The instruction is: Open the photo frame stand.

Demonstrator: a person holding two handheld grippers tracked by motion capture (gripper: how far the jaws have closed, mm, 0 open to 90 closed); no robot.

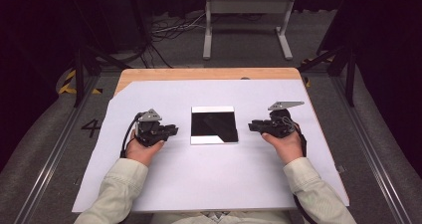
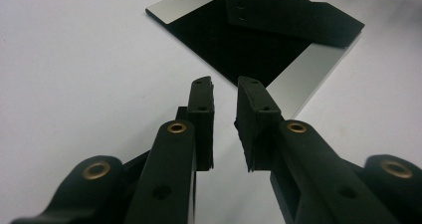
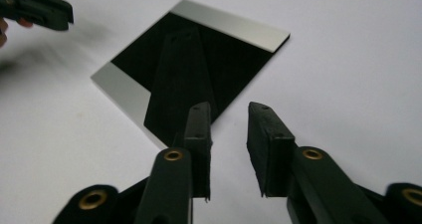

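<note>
On the table: a white sheet (image 1: 209,179) covers most of the wooden table (image 1: 199,73), whose bare wood shows along the far edge and far left corner.
Plate: a square glossy black plate with silver bands along two sides (image 1: 214,125) lies flat at the middle of the sheet, between the two hand-held grippers and touching neither.
Left hand-held gripper (image 1: 171,131): rests on the sheet near the plate's left side, jaws pointing at it; in the left gripper view (image 2: 225,92) they stand apart with bare sheet between them, nothing gripped.
Right hand-held gripper (image 1: 252,126): sits near the plate's right side, pointing at it; in the right gripper view (image 3: 229,117) the jaws are parted and empty.
Hard to make out: the plate's black face mirrors dark jaw shapes, so its own surface detail cannot be read; the other gripper at the right gripper view's top left is blurred and cut off.
Cut off: both sleeves leave the high view's bottom edge.
</note>
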